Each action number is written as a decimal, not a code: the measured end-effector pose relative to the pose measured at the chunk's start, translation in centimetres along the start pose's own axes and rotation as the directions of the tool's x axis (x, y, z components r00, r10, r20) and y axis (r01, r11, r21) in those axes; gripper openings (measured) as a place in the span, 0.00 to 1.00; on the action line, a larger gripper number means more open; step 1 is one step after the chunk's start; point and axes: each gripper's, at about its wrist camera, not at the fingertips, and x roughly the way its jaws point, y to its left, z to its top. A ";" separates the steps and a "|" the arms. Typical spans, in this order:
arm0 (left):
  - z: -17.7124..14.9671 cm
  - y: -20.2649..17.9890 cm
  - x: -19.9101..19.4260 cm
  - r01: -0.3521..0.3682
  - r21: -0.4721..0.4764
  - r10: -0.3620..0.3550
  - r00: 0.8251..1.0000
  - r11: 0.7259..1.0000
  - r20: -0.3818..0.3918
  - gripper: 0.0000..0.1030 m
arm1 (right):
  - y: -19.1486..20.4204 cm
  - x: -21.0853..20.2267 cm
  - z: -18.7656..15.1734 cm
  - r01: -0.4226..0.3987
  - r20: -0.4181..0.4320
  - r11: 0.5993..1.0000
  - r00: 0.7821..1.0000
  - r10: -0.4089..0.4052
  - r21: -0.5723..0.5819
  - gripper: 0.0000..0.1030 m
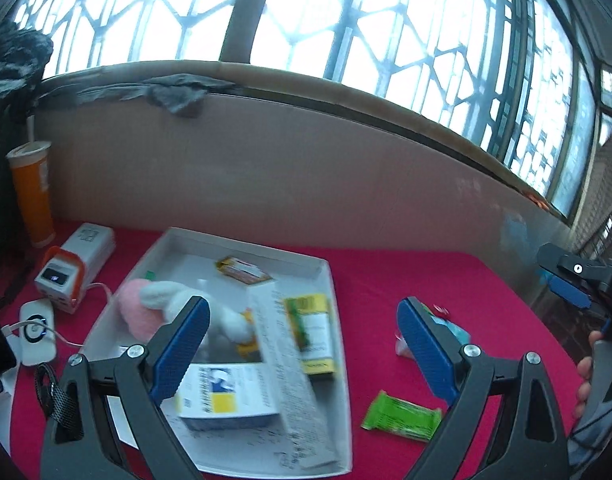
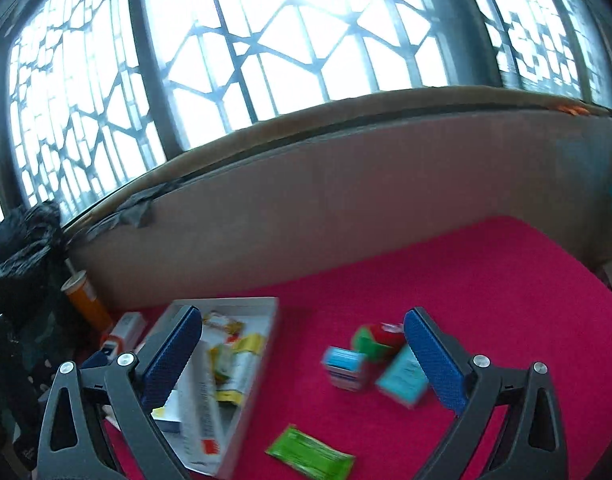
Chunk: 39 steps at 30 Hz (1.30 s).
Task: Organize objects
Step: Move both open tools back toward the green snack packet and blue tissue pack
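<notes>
Both the left gripper [image 1: 302, 344] and right gripper [image 2: 304, 356] tilt downward, jaws wide, empty.

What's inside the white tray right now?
The white tray holds a pink-and-white plush, a blue-yellow box, a long white box, a green-yellow box and a small packet. Whatever lies beneath them is hidden.

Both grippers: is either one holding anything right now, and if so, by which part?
Nothing is held. The left gripper and the right gripper both stand open, nothing between their pads, above the white tray and red cloth.
</notes>
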 end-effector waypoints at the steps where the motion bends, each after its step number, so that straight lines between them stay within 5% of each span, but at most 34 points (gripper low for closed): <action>1: -0.2 -0.7 0.1 0.010 0.015 -0.009 1.000 1.000 -0.008 0.92 | -1.3 -0.2 -0.1 0.015 -0.006 1.000 1.000 -0.015 0.021 1.00; 6: -2.1 -4.2 0.9 0.085 0.060 -0.080 0.993 0.995 -0.087 0.92 | -5.8 0.0 -1.3 0.091 -0.043 0.991 0.995 -0.087 0.093 1.00; 10: -4.8 -7.2 2.0 0.150 0.066 -0.134 0.970 0.986 -0.204 0.92 | -8.4 1.7 -2.8 0.168 -0.108 0.979 0.982 -0.156 0.117 1.00; 14: -8.2 -9.7 3.1 0.197 0.054 -0.167 0.926 0.979 -0.339 0.92 | -9.8 5.5 -5.0 0.254 -0.220 0.967 0.945 -0.243 0.023 1.00; 18: -11.6 -10.4 4.8 0.195 0.028 -0.159 0.869 0.980 -0.468 0.92 | -9.3 9.0 -7.0 0.246 -0.305 0.966 0.916 -0.260 -0.084 1.00; 20: -12.4 -10.2 5.4 0.174 0.006 -0.148 0.854 0.985 -0.498 0.92 | -8.9 10.4 -7.5 0.234 -0.325 0.967 0.910 -0.256 -0.105 1.00; 31: -12.8 -9.5 7.7 0.046 0.012 -0.034 0.859 0.999 -0.510 0.92 | -5.7 16.6 -7.4 0.277 -0.341 0.938 0.878 -0.335 -0.207 0.98; 34: -12.5 -10.2 8.5 0.025 0.044 0.001 0.860 0.999 -0.510 0.92 | -6.4 16.4 -7.9 0.293 -0.348 0.932 0.868 -0.353 -0.214 0.85; 39: -12.5 -11.1 8.3 0.049 0.004 -0.040 0.849 0.999 -0.527 0.92 | -9.5 14.2 -7.9 0.282 -0.345 0.945 0.881 -0.323 -0.164 0.62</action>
